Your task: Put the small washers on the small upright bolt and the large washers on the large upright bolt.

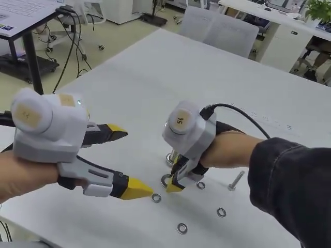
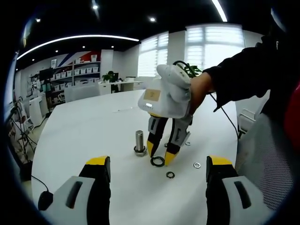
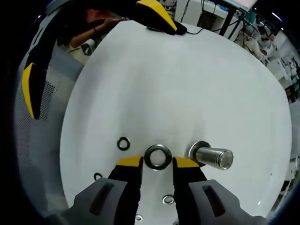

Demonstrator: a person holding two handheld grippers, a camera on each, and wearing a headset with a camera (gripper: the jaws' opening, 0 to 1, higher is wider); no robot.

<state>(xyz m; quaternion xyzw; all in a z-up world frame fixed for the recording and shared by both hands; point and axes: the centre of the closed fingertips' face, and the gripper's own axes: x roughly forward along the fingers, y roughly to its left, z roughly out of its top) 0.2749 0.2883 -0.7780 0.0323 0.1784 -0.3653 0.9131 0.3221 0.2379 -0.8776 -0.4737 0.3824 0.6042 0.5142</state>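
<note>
My right gripper (image 1: 171, 185) (image 3: 158, 162) points down at the table, open, its yellow tips close on either side of a large dark washer (image 3: 157, 156) (image 2: 157, 161) that lies flat. The large upright bolt (image 3: 213, 157) (image 2: 139, 142) (image 1: 170, 157) stands just beside that washer. A small bolt (image 1: 236, 180) is farther right, by the person's sleeve. Small washers (image 1: 156, 198) (image 3: 123, 143) (image 2: 170, 175) lie scattered near the front edge. At the left my left gripper (image 1: 129, 161) (image 2: 158, 160) hangs wide open with nothing between its jaws, facing the right gripper (image 2: 160, 155).
The white table (image 1: 155, 77) stretches far beyond the work. More small washers (image 1: 182, 228) (image 1: 221, 212) lie close to the near edge. A grey chair (image 1: 220, 28) stands at the far side, with a desk and cables (image 1: 67, 46) at the left.
</note>
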